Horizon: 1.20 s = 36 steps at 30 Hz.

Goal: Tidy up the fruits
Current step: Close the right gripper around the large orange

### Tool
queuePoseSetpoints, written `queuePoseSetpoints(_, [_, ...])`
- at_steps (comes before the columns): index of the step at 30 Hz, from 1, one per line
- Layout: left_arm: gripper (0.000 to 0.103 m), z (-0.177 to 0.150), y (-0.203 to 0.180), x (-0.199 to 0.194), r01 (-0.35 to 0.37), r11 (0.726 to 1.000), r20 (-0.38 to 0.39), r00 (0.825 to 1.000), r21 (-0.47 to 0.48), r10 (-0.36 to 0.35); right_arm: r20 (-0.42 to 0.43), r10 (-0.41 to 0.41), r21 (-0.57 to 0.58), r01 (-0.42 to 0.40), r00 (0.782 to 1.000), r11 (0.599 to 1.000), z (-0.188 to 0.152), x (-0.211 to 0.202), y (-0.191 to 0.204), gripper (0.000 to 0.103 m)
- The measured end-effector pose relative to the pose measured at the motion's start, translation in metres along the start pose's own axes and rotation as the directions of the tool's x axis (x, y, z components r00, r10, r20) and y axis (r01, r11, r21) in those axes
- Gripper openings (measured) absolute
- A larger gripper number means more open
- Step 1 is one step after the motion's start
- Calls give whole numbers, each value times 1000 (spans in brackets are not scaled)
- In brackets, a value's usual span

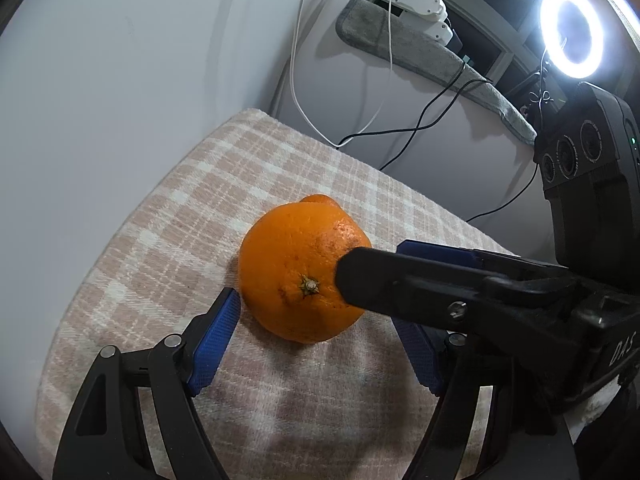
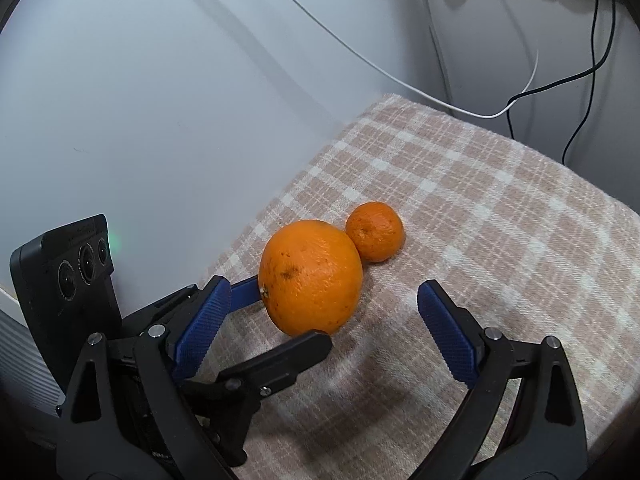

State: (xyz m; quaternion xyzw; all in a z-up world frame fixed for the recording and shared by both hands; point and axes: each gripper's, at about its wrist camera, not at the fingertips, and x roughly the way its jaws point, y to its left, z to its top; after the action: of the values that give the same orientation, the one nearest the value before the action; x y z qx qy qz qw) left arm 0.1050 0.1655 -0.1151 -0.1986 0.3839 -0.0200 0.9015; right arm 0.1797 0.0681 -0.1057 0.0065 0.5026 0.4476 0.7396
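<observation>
A large orange [image 1: 298, 268] rests on the checked pink-and-white cloth [image 1: 168, 240], stem end toward the left camera. My left gripper [image 1: 316, 320] is open, its blue pads on either side of the orange's near part. A small orange [image 2: 374, 231] lies just behind the large orange [image 2: 310, 276], touching it; in the left wrist view only its top [image 1: 318, 199] shows. My right gripper [image 2: 324, 320] is open and empty, just in front of the large orange. It also shows in the left wrist view [image 1: 372, 264], one finger crossing in front of the orange's right side.
A white wall [image 1: 120, 80] borders the cloth on the left. White and black cables [image 1: 372, 120] hang behind the cloth's far edge. A grey towel [image 1: 432, 52] and a lit ring light [image 1: 571, 31] stand at the back right.
</observation>
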Motion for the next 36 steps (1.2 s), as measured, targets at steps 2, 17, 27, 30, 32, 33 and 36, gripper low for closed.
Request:
queuePoseSetpoints(2, [77,0,0,2,2,1000,-3,1000,-3,-2,-4,1,-5,-1,1000,1000,1,3,2,97])
queuePoseSetpoints(17, [71,-1,5,4,4,1000,15,1000,-22,-4,-40,16,-5,-16,999,1000,1,22,5,65])
queuePoseSetpoints(27, [71,-3,-3,-1,-7,1000,30,1000,-3,7,-22,16,3,-15,1000,1000,-5,12,7,64])
queuePoseSetpoints(30, [71,-3,-6,-4,-5,1000,40,999,2,5,-11,13,-3,-13,1000,1000,-6,6,8,63])
queuePoseSetpoints(32, [71,-3,-10,-6,-5,1000,48,999,10,5,-2,13,-2,-13,1000,1000,-6,2,8,63])
queuePoseSetpoints(33, [71,-3,-12,-8,-5,1000,52,999,13,5,1,13,-1,-13,1000,1000,-6,0,8,63])
queuePoseSetpoints(36, [71,-2,-20,-12,-3,1000,63,998,27,1,17,10,-2,-10,1000,1000,-6,-9,9,63])
